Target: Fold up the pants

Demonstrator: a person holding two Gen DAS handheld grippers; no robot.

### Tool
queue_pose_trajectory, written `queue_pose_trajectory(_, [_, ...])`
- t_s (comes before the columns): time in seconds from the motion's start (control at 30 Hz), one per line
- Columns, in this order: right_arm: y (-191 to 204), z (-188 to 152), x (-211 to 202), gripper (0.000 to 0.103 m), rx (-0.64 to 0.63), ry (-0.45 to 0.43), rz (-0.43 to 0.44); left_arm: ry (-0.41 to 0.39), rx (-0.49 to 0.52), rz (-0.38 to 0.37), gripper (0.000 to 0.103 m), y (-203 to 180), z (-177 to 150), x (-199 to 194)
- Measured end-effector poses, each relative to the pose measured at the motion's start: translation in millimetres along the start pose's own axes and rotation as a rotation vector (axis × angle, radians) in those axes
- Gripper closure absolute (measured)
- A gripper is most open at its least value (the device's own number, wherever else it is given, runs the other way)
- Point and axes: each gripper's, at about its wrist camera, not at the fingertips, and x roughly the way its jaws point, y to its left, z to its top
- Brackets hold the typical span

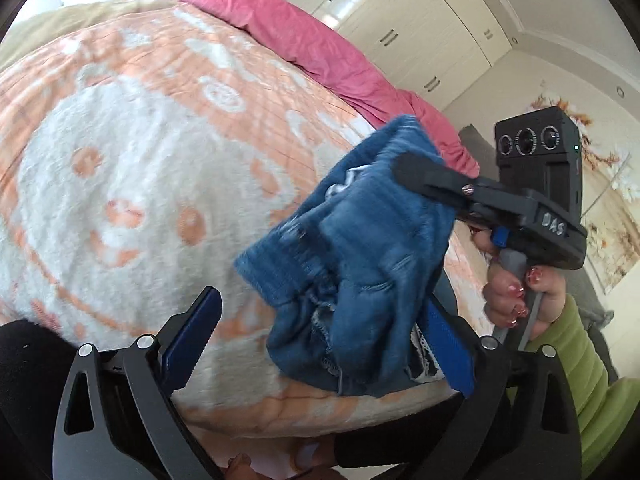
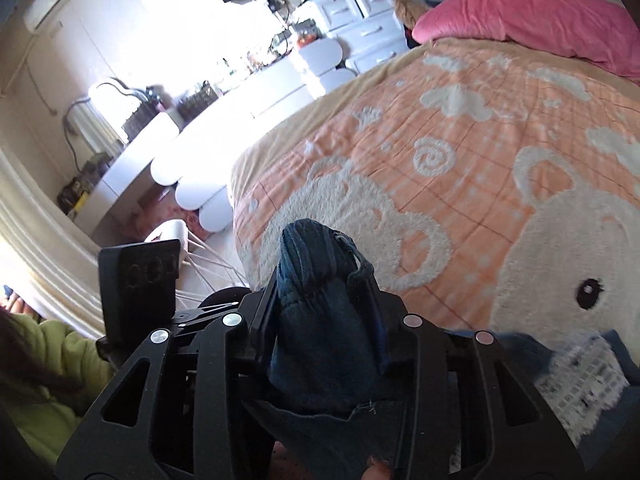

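Bed blanket (image 1: pixel 132 152), orange with white bear print, fills everything ahead of and below both sets of jaws. Pink duvet (image 1: pixel 304 40) bunched along the far edge, well beyond the fingertips. White wardrobe doors (image 1: pixel 404 20) past that, far ahead of the left jaws. From the right wrist view, a white desk (image 2: pixel 132 160) and drawers (image 2: pixel 360 12) lie off to the left of the right jaws, well apart.

Pants (image 1: pixel 352 264): blue denim, bunched in a wad, lifted off the blanket. In the left wrist view the wad hangs between the left gripper (image 1: pixel 320 344) fingers, closer to its right finger; whether it touches that pad, cannot tell.

Left jaws stand wide apart, pads not pressing on cloth.

Right gripper (image 2: pixel 324 304) jaws clamped on a thick fold of the pants (image 2: pixel 320 320); denim fills the gap between the fingers and pokes out past the tips. More denim and a white lacy patch (image 2: pixel 576 376) hang to the right of those jaws.

Person's hand (image 1: pixel 520 296) with painted nails grips the right gripper's handle, green sleeve (image 1: pixel 576 360) behind it, right of the left jaws.
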Motion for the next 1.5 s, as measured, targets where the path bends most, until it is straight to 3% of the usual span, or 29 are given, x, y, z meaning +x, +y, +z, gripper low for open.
queue_pose_trajectory(0.03, [-3.2,-2.1,-12.1,0.073,0.0,-0.019,-0.006,0.014,0.002,-0.02,0.008,-5.7,1.4,4.5])
queue_pose_trajectory(0.1, [-8.7,-5.4,-27.7,0.073,0.003,-0.043,-0.012,0.066,-0.022,-0.133,0.012,-20.6,6.1,19.8])
queue_pose_trajectory(0.13, [-12.9,-6.6,-36.0,0.073,0.005,-0.059,-0.019,0.08,-0.024,-0.155,0.025,-26.0,6.5,23.9])
queue_pose_trajectory(0.17, [-17.0,-8.8,-47.1,0.073,0.009,-0.08,-0.029,0.094,-0.008,-0.164,0.032,-37.6,7.9,30.4])
queue_pose_trajectory(0.3, [-31.8,-21.7,-89.6,0.073,0.006,-0.156,-0.078,0.114,0.088,-0.198,0.032,-87.7,9.2,52.1])
queue_pose_trajectory(0.4, [-49.4,-36.3,-122.6,0.066,0.026,-0.212,-0.12,0.134,0.172,-0.224,0.032,-128.6,1.1,67.2])
queue_pose_trajectory(0.43, [-57.0,-43.2,-133.3,0.062,0.048,-0.234,-0.129,0.14,0.207,-0.237,0.031,-140.2,-3.9,71.3])
queue_pose_trajectory(0.47, [-62.5,-48.9,-140.3,0.05,0.066,-0.245,-0.138,0.145,0.232,-0.243,0.031,-149.8,-11.4,74.4])
queue_pose_trajectory(0.6, [-87.2,-85.2,-173.0,0.041,0.15,-0.308,-0.237,0.185,0.297,-0.283,0.03,-164.6,-28.8,81.5])
queue_pose_trajectory(0.73, [-100.9,-115.9,-184.7,0.036,0.227,-0.328,-0.351,0.122,0.324,-0.217,0.03,-157.1,-19.9,74.1])
queue_pose_trajectory(0.87, [-92.0,-119.8,-165.0,0.035,0.237,-0.265,-0.419,0.097,0.377,0.026,0.03,-149.1,-6.8,85.2])
queue_pose_trajectory(0.93, [-74.9,-117.4,-145.6,0.029,0.164,-0.193,-0.467,0.103,0.404,0.089,0.03,-147.1,-5.1,96.7])
queue_pose_trajectory(1.0, [-63.3,-122.2,-129.0,0.026,0.111,-0.102,-0.579,0.14,0.45,0.143,0.03,-147.3,-12.9,110.9])
queue_pose_trajectory(1.03, [-60.3,-129.1,-119.9,0.025,0.083,-0.046,-0.653,0.156,0.465,0.151,0.03,-149.6,-15.8,113.4])
queue_pose_trajectory(1.1, [-63.1,-148.0,-113.0,0.025,0.081,0.019,-0.701,0.189,0.51,0.165,0.03,-145.3,-28.5,115.9])
queue_pose_trajectory(1.2, [-76.5,-165.1,-111.5,0.019,0.177,0.016,-0.674,0.204,0.555,0.188,0.029,-136.9,-39.9,120.7])
queue_pose_trajectory(1.33, [-68.6,-161.4,-121.0,0.018,0.172,-0.014,-0.65,0.209,0.508,0.172,0.028,-128.3,-35.2,118.4])
queue_pose_trajectory(1.5, [-46.3,-134.2,-158.1,0.018,0.118,-0.167,-0.587,0.112,0.536,0.154,0.029,-138.7,-26.4,79.1])
